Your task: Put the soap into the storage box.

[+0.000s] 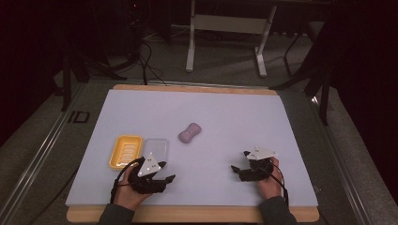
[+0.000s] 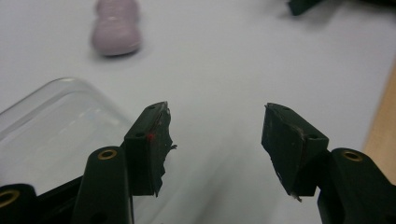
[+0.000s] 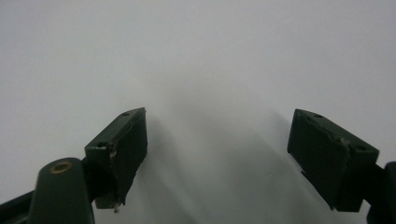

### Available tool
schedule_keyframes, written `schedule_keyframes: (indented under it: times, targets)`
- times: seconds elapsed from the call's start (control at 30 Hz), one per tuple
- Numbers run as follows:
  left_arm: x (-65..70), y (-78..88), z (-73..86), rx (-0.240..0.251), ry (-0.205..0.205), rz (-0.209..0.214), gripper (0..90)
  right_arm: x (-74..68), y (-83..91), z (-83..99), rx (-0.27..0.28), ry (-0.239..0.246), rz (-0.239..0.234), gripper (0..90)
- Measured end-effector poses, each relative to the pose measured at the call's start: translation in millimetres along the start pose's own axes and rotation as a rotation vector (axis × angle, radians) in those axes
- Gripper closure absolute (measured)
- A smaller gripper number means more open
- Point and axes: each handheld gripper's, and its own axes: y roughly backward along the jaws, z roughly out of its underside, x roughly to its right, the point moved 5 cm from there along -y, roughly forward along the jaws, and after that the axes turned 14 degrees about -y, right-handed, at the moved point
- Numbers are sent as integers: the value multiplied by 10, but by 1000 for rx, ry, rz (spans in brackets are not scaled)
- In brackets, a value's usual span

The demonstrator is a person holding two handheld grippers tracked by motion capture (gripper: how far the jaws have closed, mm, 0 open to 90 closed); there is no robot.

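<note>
At the lower left of the high view, the left gripper [image 1: 162, 172] hangs open and empty just below the clear lid [image 1: 156, 149]; the right gripper [image 1: 240, 161] is open too. A hasty closing could skid the lid into the yellow dish [image 1: 125, 151].

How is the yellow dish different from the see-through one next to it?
The yellow dish is solid coloured with ridges inside; the clear lid is see-through and smooth. The yellow dish sits farther left; the clear lid lies nearer the left claw. Both are rounded rectangles lying flat, side by side.
</note>
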Motion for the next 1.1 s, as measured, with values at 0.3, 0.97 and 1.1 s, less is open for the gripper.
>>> schedule_keyframes:
  times: [0.3, 0.97, 1.1]
  targets:
    - [-170, 20, -5, -58, -1, -25, 428, -3, 43, -3, 47, -2, -20, 195]
    - [-532, -67, -262, -76, -9, -57, 405, -20, 72, -1, 65, 11, -60, 196]
    - [-602, -95, -303, -84, -9, -56, 405, -24, 74, 1, 64, 11, -61, 196]
